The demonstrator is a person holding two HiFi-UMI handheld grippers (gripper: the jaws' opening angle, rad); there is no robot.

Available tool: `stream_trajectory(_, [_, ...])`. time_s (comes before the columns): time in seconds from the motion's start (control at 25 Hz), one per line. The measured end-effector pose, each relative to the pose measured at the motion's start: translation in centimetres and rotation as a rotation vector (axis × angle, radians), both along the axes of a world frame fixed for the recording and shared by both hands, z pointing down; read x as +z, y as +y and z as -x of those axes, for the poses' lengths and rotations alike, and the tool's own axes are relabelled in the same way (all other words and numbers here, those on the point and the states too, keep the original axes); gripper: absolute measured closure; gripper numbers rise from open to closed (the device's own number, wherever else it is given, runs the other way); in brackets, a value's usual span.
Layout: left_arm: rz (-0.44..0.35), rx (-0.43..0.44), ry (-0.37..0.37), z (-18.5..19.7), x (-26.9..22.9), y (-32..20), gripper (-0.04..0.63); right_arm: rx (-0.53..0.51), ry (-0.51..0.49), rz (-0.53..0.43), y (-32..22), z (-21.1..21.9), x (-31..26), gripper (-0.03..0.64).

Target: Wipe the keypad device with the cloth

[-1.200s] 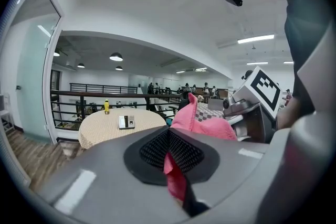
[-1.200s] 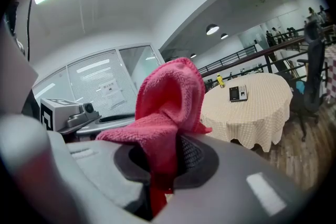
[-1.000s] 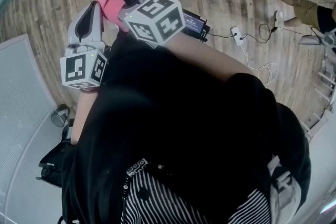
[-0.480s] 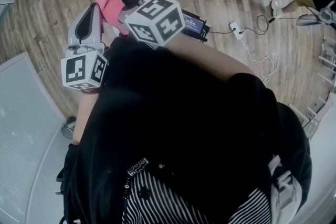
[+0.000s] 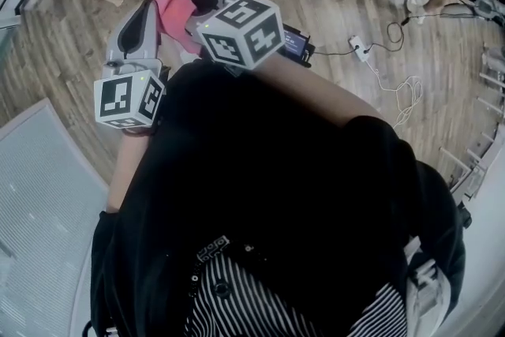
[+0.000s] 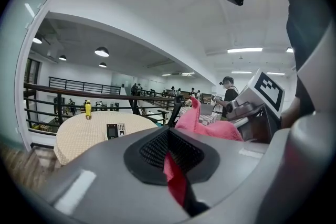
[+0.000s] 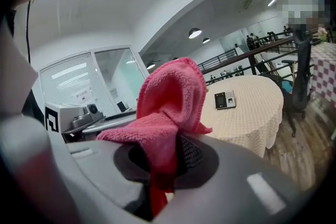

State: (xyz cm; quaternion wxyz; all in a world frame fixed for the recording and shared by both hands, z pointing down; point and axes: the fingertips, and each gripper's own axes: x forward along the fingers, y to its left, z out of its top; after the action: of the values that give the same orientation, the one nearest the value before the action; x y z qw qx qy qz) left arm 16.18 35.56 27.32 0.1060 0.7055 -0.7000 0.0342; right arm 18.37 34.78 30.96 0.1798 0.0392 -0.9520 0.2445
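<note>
Cloth (image 7: 170, 97) is clamped in the right gripper's (image 7: 168, 160) closed fingers, and a red sliver of it sits pinched between the left gripper's (image 6: 169, 153) closed fingers. Keypad device (image 7: 224, 99) lies on the worktop (image 7: 257, 118), well apart.

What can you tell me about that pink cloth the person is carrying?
The cloth is pink-red, fluffy, towel-like fabric, crumpled and folded over itself. The right tool pinches it between shut jaws: a bunch sticks up above them and a strip hangs between them. Another red strip sits pinched in the left tool. It is held in the air, touching only the two tools.
</note>
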Motion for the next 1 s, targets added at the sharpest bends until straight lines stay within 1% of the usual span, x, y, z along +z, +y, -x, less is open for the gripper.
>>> stream_trajectory(0.08, [0.001,0.016,0.004,4.1,-0.6,-1.3,0.592,0.029,0.006,0.027,-1.2,4.0,-0.5,0.555])
stream_trajectory(0.16, [0.002,0.032,-0.005,6.8,-0.9,-2.1,0.592,0.042,0.011,0.033,-2.0,6.8,-0.8,0.555])
stream_trajectory(0.36, [0.011,0.069,-0.003,10.8,0.0,-2.0,0.592,0.043,0.028,0.031,-1.7,10.8,0.1,0.554])
stream_trajectory(0.48, [0.013,0.066,0.016,13.5,0.5,-1.6,0.592,0.039,0.035,0.022,-1.3,13.6,0.6,0.554])
stream_trajectory(0.6, [0.007,0.049,0.028,16.3,0.4,-0.5,0.592,0.038,0.042,-0.022,-0.4,16.3,0.4,0.555])
stream_trajectory(0.76, [-0.005,0.021,0.038,18.5,0.5,1.6,0.592,0.024,0.05,-0.035,1.6,18.4,0.4,0.554])
stream_trajectory(0.88, [-0.013,0.013,0.057,19.2,0.6,2.0,0.592,0.016,0.054,-0.018,2.0,19.1,0.5,0.554])
stream_trajectory(1.0, [-0.014,-0.004,0.06,20.4,0.9,2.5,0.592,-0.002,0.056,-0.007,2.4,20.3,0.8,0.554])
